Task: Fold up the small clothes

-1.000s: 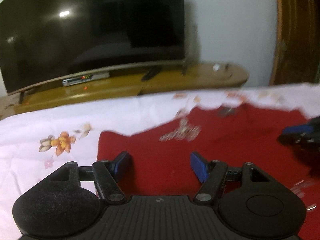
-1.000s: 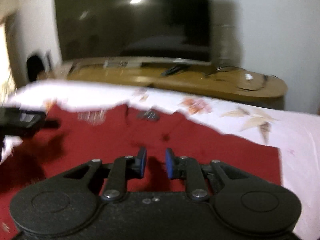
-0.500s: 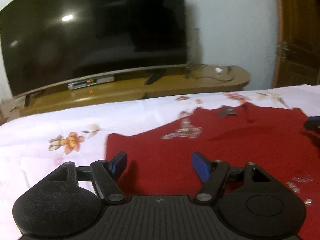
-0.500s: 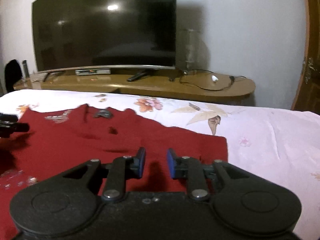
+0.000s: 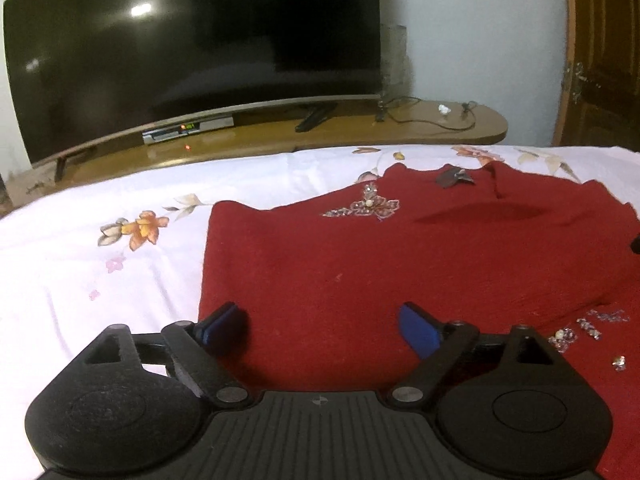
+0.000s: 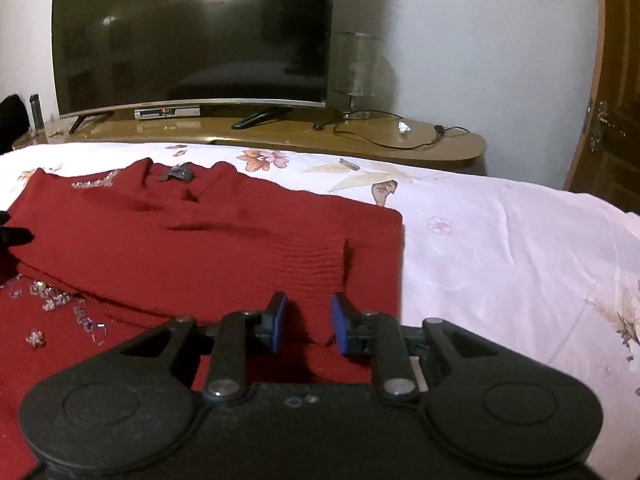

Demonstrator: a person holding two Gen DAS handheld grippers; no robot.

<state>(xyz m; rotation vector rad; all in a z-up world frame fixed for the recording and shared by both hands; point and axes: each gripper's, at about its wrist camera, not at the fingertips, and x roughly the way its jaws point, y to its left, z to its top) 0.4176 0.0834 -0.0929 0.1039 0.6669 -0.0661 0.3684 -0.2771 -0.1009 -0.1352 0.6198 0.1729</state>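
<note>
Red knitted sweater [image 5: 400, 264] with beaded trim lies spread flat on the bed's white floral sheet [image 5: 100, 280], its neckline toward the far edge and a dark label [image 5: 454, 178] at the collar. One ribbed sleeve [image 6: 256, 264] is folded across the body, its cuff lying near the right tool [image 6: 306, 326]. Silvery beads [image 6: 60, 308] are scattered over the lower front, and a beaded flower motif [image 5: 370, 208] sits near the shoulder.

The left tool [image 5: 320, 324] hovers over the sweater's left edge with its blue pads wide apart; its jaws have just been opening, with nothing pinched between them, only the flat knit below. The right tool's blue pads stand a small way apart over the sleeve cuff, and the cloth shows in the gap, but the pads do not press on it.

Beyond the bed stands a wooden worktop [image 6: 360, 142] carrying a large dark television [image 6: 192, 36].
</note>
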